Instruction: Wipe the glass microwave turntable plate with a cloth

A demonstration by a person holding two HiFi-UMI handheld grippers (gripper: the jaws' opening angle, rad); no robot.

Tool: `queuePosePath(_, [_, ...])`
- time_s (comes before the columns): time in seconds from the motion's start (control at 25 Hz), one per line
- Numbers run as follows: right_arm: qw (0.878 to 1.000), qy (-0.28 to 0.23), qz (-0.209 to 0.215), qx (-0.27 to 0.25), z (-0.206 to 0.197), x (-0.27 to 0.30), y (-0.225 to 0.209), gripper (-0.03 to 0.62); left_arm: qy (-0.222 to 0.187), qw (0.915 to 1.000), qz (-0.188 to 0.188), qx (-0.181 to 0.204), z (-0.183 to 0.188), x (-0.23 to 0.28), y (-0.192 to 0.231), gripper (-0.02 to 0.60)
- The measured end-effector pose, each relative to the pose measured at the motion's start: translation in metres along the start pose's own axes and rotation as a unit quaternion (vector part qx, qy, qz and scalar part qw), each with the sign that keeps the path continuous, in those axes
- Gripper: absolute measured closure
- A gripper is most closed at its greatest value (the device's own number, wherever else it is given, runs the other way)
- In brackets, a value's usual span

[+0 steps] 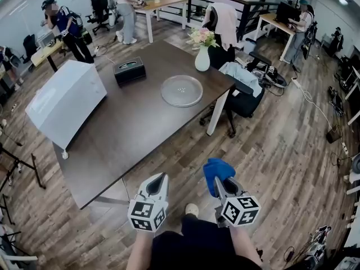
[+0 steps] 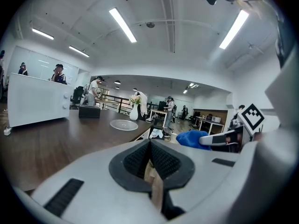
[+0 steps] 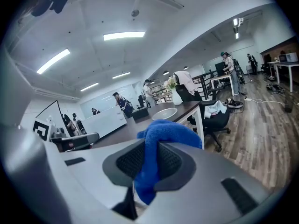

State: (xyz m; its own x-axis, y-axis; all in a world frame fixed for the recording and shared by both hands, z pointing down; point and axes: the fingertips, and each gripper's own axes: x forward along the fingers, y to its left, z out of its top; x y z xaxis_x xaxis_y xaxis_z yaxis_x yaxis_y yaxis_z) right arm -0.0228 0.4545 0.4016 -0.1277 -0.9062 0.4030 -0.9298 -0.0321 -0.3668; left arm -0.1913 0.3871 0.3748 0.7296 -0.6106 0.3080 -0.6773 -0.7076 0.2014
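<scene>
The round glass turntable plate lies flat on the dark brown table, towards its far right side; it also shows as a glass turntable plate and a glass turntable plate in the gripper views. My right gripper is held low in front of the table's near edge, shut on a bunched blue cloth, the blue cloth filling its jaws. My left gripper hangs beside it, jaws closed together and holding nothing. Both are well short of the plate.
A white microwave stands on the table's left part, a black tissue box behind the plate and a white vase of flowers at the far corner. Black office chairs crowd the table's right side. People stand at desks in the background.
</scene>
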Motion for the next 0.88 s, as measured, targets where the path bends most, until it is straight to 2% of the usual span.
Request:
queuePosePath(0.48, [1.0, 0.012, 0.022, -0.011, 0.034, 0.048, -0.049, 0.548, -0.009, 0.9995, 0.029, -0.007, 0.015, 0.066, 0.003, 0.577])
queuePosePath(0.88, [0.999, 0.022, 0.038, -0.004, 0.037, 0.06, -0.063, 0.548, 0.002, 0.9996, 0.028, 0.0, 0.015, 0.088, -0.009, 0.577])
